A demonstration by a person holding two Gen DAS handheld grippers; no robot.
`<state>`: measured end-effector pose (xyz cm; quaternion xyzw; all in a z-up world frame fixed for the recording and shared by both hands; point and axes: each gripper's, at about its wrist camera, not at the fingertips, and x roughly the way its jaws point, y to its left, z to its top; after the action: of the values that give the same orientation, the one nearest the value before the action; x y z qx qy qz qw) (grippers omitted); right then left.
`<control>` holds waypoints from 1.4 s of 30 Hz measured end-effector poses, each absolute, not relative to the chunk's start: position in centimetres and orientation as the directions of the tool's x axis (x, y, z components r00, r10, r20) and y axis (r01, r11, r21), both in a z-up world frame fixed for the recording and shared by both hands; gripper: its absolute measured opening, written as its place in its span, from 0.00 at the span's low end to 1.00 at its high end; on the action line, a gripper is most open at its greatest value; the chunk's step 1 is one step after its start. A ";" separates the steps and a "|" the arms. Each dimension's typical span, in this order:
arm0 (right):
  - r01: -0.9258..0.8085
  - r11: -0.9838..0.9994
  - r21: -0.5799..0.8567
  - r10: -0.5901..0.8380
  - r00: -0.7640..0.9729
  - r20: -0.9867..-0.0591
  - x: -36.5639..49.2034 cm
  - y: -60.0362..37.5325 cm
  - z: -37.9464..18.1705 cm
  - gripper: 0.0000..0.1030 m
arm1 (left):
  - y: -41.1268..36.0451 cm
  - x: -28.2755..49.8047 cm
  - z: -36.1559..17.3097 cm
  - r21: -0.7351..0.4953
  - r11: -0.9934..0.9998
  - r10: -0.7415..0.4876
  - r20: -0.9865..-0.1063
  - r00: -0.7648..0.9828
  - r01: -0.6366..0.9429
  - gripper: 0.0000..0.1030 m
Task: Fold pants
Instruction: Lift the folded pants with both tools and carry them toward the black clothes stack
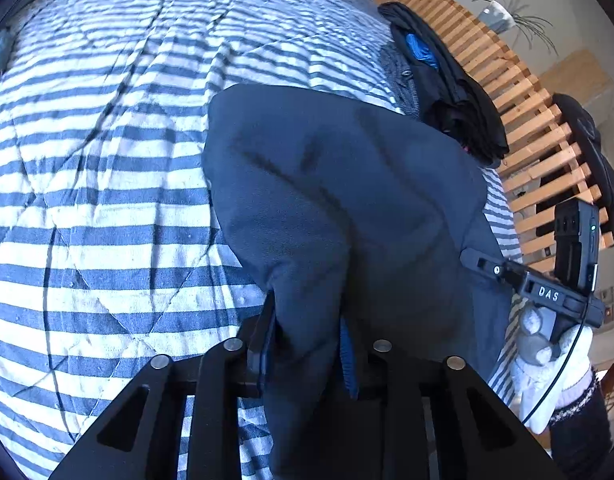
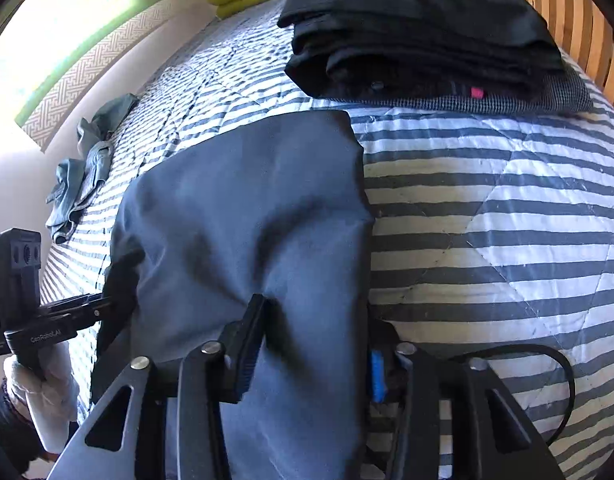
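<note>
A blue-and-white striped quilt (image 1: 107, 184) spreads ahead of and beneath both grippers, and the dark blue pants (image 1: 347, 208) lie folded on it, running forward from both tools. Beyond the right gripper (image 2: 311, 356), past the far edge of the pants, sits a stack of folded dark clothes (image 2: 423, 40). The left gripper (image 1: 307, 344) has pants fabric bunched up between its fingers and appears clamped on it, and the right gripper likewise pinches a fold of the pants.
</note>
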<state>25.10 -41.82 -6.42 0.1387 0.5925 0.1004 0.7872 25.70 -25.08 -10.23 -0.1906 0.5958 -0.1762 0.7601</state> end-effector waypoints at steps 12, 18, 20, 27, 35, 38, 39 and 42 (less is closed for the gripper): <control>-0.010 0.955 0.297 0.282 0.345 -0.895 23.2 -39.4 -2.5 0.14 | -25.5 24.9 -7.0 -0.492 0.864 -0.501 -0.811 0.303 0.109 0.17; 0.017 0.958 0.285 0.258 0.374 -0.891 22.1 -38.3 -0.8 0.13 | -25.0 23.7 -3.5 -0.483 0.860 -0.509 -0.790 0.342 0.165 0.17; 0.007 0.962 0.273 0.248 0.393 -0.886 21.6 -38.0 0.1 0.13 | -24.6 23.4 -2.3 -0.483 0.858 -0.512 -0.781 0.358 0.174 0.17; 0.032 0.961 0.276 0.226 0.488 -0.843 20.4 -39.0 5.4 0.13 | -24.8 23.9 3.6 -0.490 0.835 -0.550 -0.734 0.400 0.250 0.16; 0.055 0.976 0.212 0.128 0.639 -0.758 21.9 -42.1 14.3 0.13 | -29.2 29.2 12.8 -0.473 0.799 -0.600 -0.652 0.464 0.371 0.16; 0.079 0.980 0.182 0.081 0.679 -0.730 23.6 -44.0 17.0 0.13 | -31.7 32.6 15.5 -0.460 0.793 -0.608 -0.629 0.484 0.399 0.16; 0.084 0.982 0.171 0.067 0.691 -0.720 24.3 -44.6 17.8 0.13 | -32.5 33.6 16.2 -0.453 0.792 -0.610 -0.623 0.490 0.409 0.16; 0.104 0.984 0.144 0.027 0.714 -0.700 26.6 -46.0 19.4 0.13 | -34.6 37.0 17.8 -0.439 0.789 -0.613 -0.608 0.505 0.429 0.16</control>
<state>26.59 -45.98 19.40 0.0868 0.3775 -0.0210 0.9217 37.04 -34.60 17.82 -0.1164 0.3950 -0.3028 0.8595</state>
